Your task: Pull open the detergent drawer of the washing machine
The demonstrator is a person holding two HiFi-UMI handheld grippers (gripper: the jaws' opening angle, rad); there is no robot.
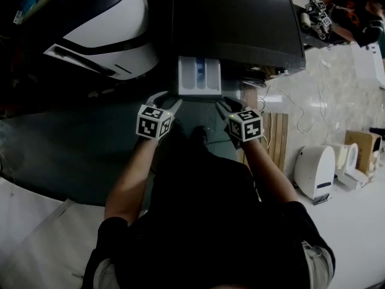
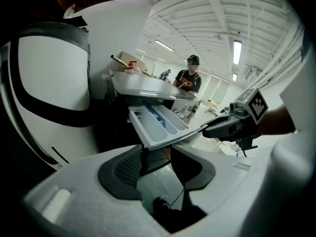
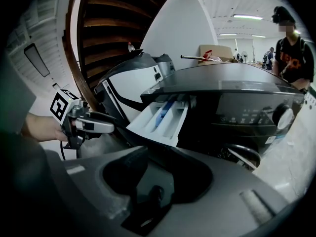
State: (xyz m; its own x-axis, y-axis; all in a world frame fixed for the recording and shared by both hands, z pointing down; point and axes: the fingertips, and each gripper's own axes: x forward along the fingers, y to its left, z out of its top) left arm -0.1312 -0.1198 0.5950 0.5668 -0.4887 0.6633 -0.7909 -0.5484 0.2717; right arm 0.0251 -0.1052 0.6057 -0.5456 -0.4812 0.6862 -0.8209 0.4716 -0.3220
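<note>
Left gripper (image 1: pixel 166 102), one: jaws spread, pinching nothing, tips just by the drawer's left front corner. Right gripper (image 1: pixel 226 108), one: jaws spread, empty, just by its right front corner. White plastic detergent drawer with blue insert (image 1: pixel 200 76), one: just ahead, between both grippers, standing pulled out of the dark-topped washing machine (image 1: pixel 240 17), one, beyond.

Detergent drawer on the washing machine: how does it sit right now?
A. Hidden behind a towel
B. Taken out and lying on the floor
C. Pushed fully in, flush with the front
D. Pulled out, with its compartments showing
D: the detergent drawer sticks out from the front of the washing machine, and the head view looks straight down into its white compartments.
</note>
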